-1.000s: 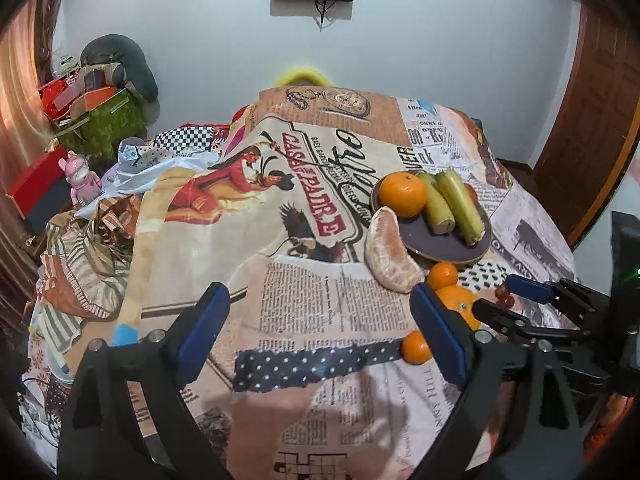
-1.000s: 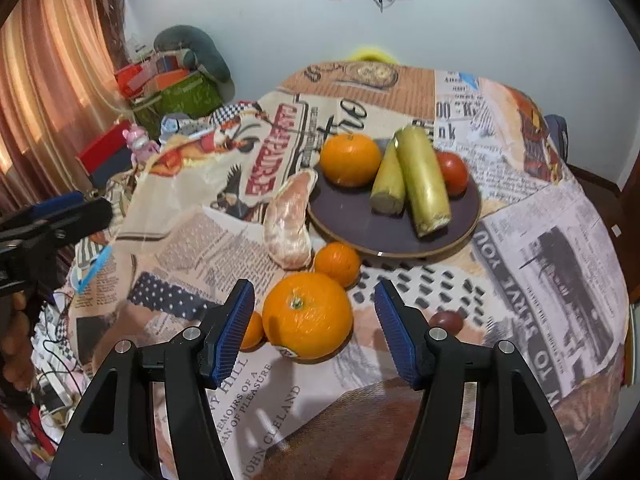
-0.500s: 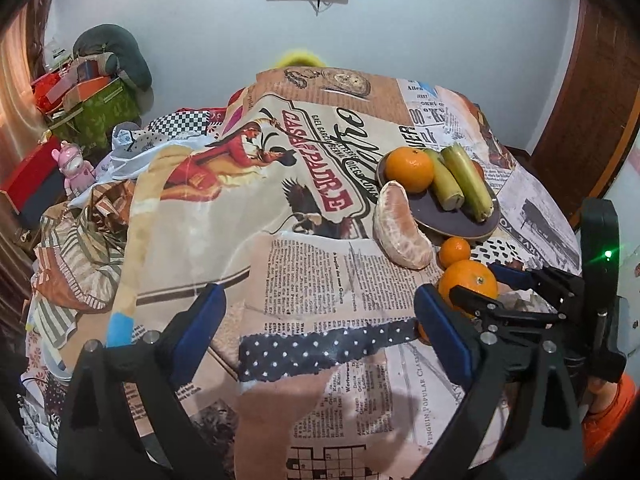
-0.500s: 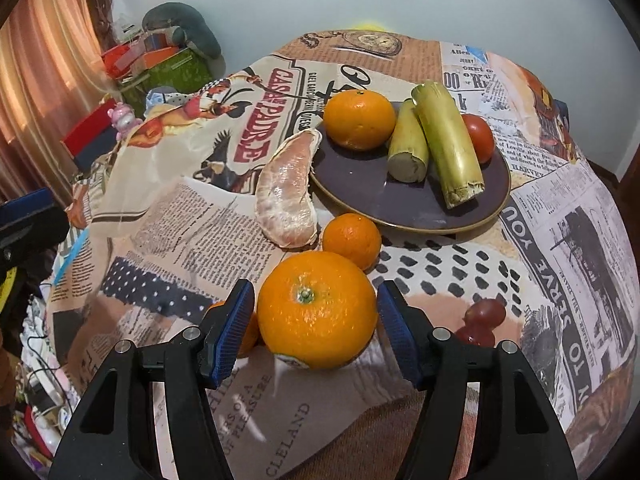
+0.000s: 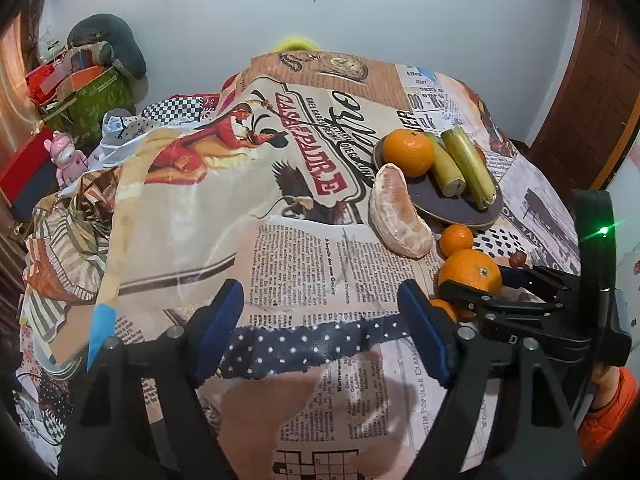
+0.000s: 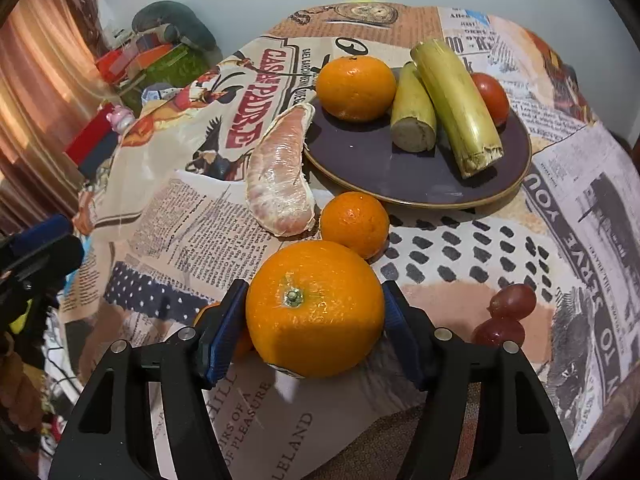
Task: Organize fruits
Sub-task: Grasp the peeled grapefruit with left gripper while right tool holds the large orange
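Closing in since a second ago, the right tongs (image 6: 314, 322) now press both pads against the large orange (image 6: 315, 309) low in the frame, short of the plate (image 6: 420, 188), ready to lift, while the left tongs (image 5: 320, 330) gape wide, empty.

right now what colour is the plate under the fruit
Dark purple-brown plate with a thin gold rim, clearest in the right wrist view.

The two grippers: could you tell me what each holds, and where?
The right gripper clamps the large round orange across its sides; the left gripper holds nothing.
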Demonstrator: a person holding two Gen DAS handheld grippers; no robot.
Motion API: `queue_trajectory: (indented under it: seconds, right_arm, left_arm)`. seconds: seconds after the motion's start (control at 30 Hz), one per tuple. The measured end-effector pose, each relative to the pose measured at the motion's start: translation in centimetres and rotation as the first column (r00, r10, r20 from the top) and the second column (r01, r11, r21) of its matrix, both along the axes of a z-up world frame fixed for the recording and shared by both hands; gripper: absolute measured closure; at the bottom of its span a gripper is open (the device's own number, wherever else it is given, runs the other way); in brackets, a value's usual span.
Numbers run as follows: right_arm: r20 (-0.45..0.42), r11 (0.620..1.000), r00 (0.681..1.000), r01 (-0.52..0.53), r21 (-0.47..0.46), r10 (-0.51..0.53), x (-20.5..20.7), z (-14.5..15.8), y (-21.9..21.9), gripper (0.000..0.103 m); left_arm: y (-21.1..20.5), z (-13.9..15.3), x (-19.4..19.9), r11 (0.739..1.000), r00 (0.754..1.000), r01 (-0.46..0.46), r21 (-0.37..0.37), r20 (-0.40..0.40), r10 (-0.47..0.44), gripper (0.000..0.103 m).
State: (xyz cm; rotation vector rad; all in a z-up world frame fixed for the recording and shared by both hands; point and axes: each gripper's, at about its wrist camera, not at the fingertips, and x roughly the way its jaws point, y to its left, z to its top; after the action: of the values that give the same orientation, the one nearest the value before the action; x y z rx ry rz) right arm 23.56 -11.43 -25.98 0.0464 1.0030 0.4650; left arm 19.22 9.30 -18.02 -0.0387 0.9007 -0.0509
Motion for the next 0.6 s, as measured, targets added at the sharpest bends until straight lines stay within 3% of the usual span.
queue_trajectory:
  seconds: [0.23,0.6]
  right_arm:
    - [0.042,1.000,0.999,-0.024,0.007,0.024,-1.3,1.4,-0.9,0.041]
    - [0.126,0.999,0.991,0.035,0.004,-0.035,-0.3,4.3,-4.3,0.041]
  left_arm:
    - [-0.7,0.0,0.5,1.000,1.000,0.029,-0.010,-0.001,-0.029,0.023]
    - [-3.1,-1.0,4.4,0.998,0.997,0.068,0.000,-0.031,-0.068,0.023]
